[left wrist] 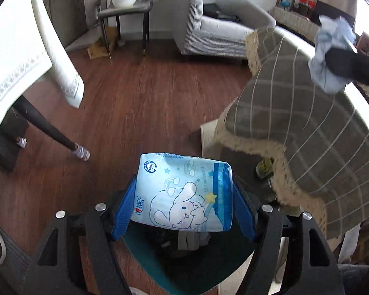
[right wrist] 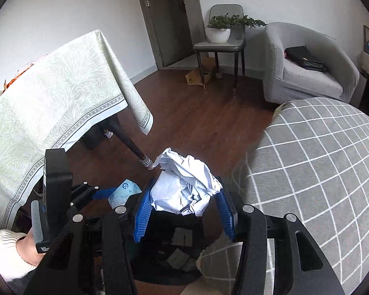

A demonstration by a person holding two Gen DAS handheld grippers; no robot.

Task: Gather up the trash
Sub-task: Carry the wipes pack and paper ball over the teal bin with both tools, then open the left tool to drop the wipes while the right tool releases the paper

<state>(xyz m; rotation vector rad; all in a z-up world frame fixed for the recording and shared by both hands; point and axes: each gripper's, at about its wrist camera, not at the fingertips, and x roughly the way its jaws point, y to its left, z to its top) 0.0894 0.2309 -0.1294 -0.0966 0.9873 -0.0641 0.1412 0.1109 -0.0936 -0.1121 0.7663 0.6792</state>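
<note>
My left gripper (left wrist: 184, 198) is shut on a light blue tissue pack (left wrist: 182, 191) printed with a cartoon animal, its blue pads (left wrist: 123, 211) pressing both sides. Right beneath the pack is a waste bin (left wrist: 145, 260) with a teal rim and a dark liner. My right gripper (right wrist: 185, 191) is shut on a crumpled wad of white paper (right wrist: 184, 184), also above the dark bin (right wrist: 160, 268). In the right wrist view the tissue pack (right wrist: 125, 189) shows at the left, with a hand in a white sleeve (right wrist: 9, 253) behind it. The paper wad (left wrist: 329, 49) appears at the upper right of the left wrist view.
A table with a pale green cloth (right wrist: 49, 103) and a dark leg (right wrist: 132, 145) stands to the left. A round table under a grey checked cloth (right wrist: 319, 162) is at the right. A grey armchair (right wrist: 307, 73), a chair with a potted plant (right wrist: 219, 34) and a cardboard box (right wrist: 196, 76) stand beyond on the wooden floor.
</note>
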